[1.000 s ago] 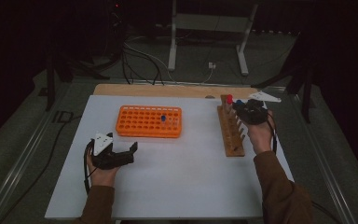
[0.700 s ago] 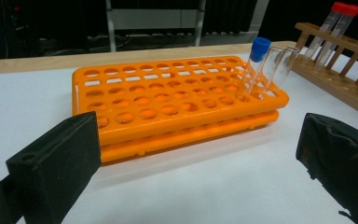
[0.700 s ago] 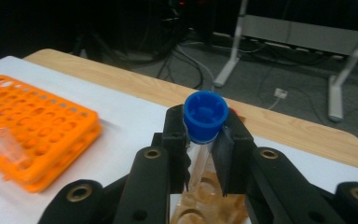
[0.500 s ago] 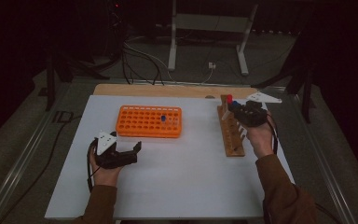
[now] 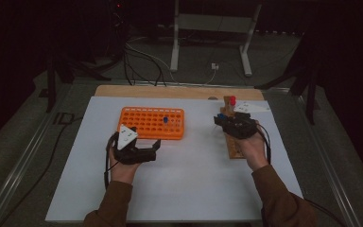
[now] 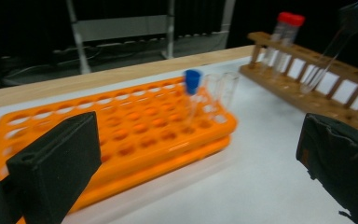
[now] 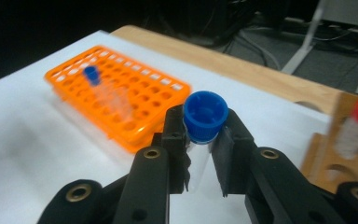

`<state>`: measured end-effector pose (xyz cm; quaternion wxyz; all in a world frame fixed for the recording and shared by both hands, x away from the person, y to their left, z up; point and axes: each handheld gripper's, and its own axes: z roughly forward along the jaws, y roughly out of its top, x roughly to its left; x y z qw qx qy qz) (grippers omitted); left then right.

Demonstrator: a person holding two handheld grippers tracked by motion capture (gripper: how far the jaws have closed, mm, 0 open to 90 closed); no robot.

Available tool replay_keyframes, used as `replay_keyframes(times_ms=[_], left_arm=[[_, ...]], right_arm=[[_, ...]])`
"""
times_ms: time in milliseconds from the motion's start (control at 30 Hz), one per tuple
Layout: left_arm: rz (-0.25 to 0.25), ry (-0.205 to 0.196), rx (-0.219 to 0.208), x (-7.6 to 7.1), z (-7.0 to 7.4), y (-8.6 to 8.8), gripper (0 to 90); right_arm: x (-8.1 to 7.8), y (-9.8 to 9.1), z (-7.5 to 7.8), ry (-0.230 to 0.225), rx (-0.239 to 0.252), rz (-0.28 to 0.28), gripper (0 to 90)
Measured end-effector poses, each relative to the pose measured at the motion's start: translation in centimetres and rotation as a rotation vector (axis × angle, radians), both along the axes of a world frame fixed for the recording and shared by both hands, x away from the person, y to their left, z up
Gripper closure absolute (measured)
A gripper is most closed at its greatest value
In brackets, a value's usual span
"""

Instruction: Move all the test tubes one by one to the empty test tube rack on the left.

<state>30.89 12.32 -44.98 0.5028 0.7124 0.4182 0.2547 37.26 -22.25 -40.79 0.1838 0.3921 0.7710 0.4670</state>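
My right gripper [image 7: 200, 140] is shut on a clear tube with a blue cap [image 7: 205, 115], held tilted just left of the wooden rack [image 5: 231, 144]. In the high view that gripper [image 5: 223, 121] sits at the rack's middle. A red-capped tube [image 5: 232, 100] stands at the rack's far end. The orange rack [image 5: 142, 124] lies left of centre with one blue-capped tube [image 5: 165, 120] standing in it. My left gripper [image 5: 146, 151] is open just in front of the orange rack, and its jaws stand wide apart around nothing [image 6: 196, 154].
The white table top [image 5: 189, 179] has free room in front of both racks. A wooden strip [image 5: 170, 92] runs along the far edge. Behind the table stand a metal frame [image 5: 208, 28] and loose cables [image 5: 142, 61] on the floor.
My right gripper has moved left and nearer the person, carrying the blue-capped tube off the wooden rack. The left gripper has shifted right toward the orange rack.
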Motion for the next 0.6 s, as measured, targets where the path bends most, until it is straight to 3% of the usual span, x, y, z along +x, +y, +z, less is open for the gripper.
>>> replay_keyframes(times_ms=[200, 600], left_arm=[[-0.065, -0.003, 0.023, 0.5, 0.0, -3.0, 0.6], [-0.184, 0.021, 0.084, 1.3, -1.0, -8.5, 8.4]], right_arm=[[-1.0, 2.6, -0.8, 0.023, -0.025, 0.078, 76.5], [-2.5, 5.6, -1.6, 0.042, 0.021, 0.150, 76.3]])
